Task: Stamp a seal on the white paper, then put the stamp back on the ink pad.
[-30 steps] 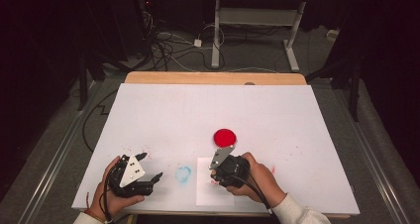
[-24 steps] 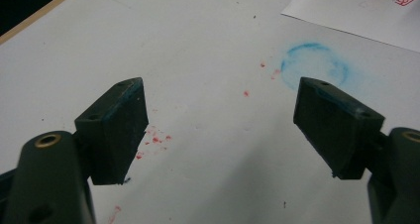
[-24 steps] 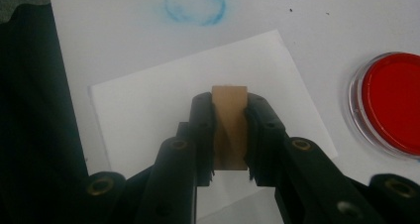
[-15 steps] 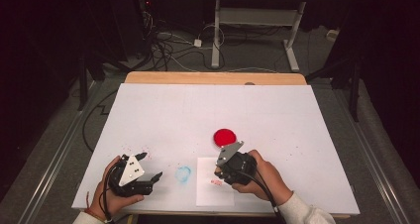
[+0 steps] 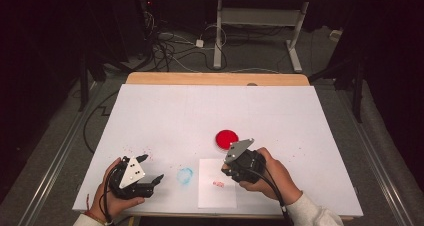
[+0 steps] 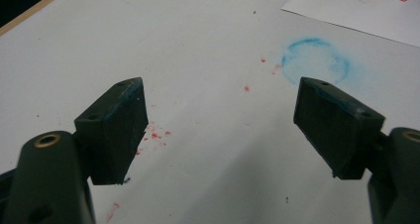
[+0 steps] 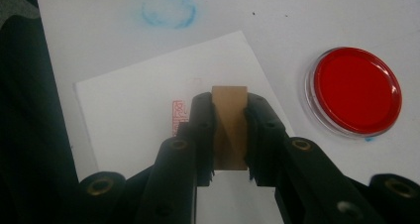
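**Stamping underway: one red mark on the sheet, the stamp held above it**

The right gripper (image 7: 230, 135) is clamping a small wooden stamp block (image 7: 229, 127) between its fingers, both pads pressing on the block's sides. In the right gripper view the block is hanging over the white sheet of paper (image 7: 129, 110), which is lying on the table (image 5: 165, 116) at the person's near edge. Whether the block's face is touching the paper or hovering just above it I cannot tell, since the fingers are hiding its lower end.

One red rectangular imprint (image 7: 178, 116) is already showing on the paper, just beside the block, so I am judging at least one press as done. The red ink pad (image 7: 354, 90) is sitting open in its clear round dish, off the paper's edge and near the right gripper (image 5: 239, 162); the high view shows the pad (image 5: 227, 138) just beyond that hand. What is probably remaining is either a further press or setting the stamp down (the pictures are not settling which).

The left gripper (image 6: 220, 130) is idling with its fingers spread wide and nothing between them, low over the table near a blue ring-shaped smudge (image 6: 317, 60) and scattered red specks.

As for writing: the imprint is carrying small red characters, but they are too fine to read. No brand or label is showing on the pad or block.
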